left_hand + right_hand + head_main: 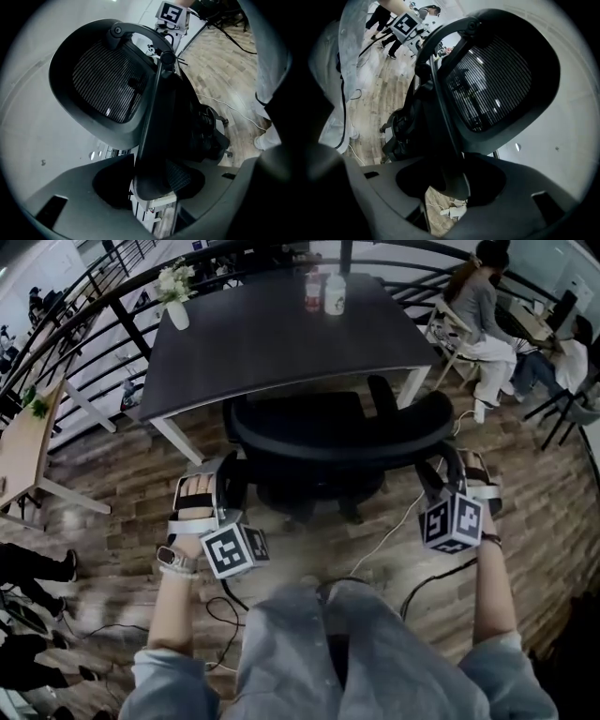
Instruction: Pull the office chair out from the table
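Observation:
In the head view the black office chair (pixel 337 442) stands just in front of the dark table (pixel 281 343), with its curved backrest facing me. My left gripper (pixel 228 482) grips the backrest's left edge, and my right gripper (pixel 441 472) grips the right edge. In the left gripper view the mesh backrest (pixel 108 84) fills the frame, and its rim sits pinched between the jaws of the left gripper (pixel 154 187). The right gripper view mirrors this: the backrest (pixel 497 79) runs down into the jaws of the right gripper (pixel 452 187). The chair's base is mostly hidden.
Two bottles (pixel 323 292) and a vase of flowers (pixel 176 298) stand on the table. People sit at a desk (pixel 487 315) at the back right. Cables (pixel 394 531) trail over the wood floor by my legs. A light wooden table (pixel 23 446) stands at the left.

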`<action>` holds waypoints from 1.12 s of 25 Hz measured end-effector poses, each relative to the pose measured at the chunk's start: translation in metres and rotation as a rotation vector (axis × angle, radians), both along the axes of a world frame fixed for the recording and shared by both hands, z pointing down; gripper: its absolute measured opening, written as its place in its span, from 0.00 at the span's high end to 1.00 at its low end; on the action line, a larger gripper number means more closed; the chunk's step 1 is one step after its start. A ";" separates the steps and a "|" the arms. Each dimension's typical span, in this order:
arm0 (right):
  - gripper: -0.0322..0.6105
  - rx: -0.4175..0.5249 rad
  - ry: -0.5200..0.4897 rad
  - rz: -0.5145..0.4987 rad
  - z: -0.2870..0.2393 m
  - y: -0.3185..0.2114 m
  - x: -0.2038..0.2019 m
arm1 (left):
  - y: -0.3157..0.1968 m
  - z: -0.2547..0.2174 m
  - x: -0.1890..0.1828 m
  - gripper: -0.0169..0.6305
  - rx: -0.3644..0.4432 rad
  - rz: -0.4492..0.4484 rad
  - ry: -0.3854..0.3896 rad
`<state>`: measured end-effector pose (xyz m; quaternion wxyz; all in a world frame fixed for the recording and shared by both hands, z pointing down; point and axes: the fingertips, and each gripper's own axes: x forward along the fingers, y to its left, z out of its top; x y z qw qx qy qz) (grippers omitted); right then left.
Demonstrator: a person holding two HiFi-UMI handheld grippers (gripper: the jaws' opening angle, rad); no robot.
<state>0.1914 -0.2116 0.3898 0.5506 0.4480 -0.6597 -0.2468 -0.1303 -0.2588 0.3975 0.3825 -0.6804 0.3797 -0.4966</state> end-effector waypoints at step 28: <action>0.65 0.066 -0.039 -0.232 0.001 0.179 0.009 | 0.181 0.003 0.001 0.64 -0.008 -0.260 0.006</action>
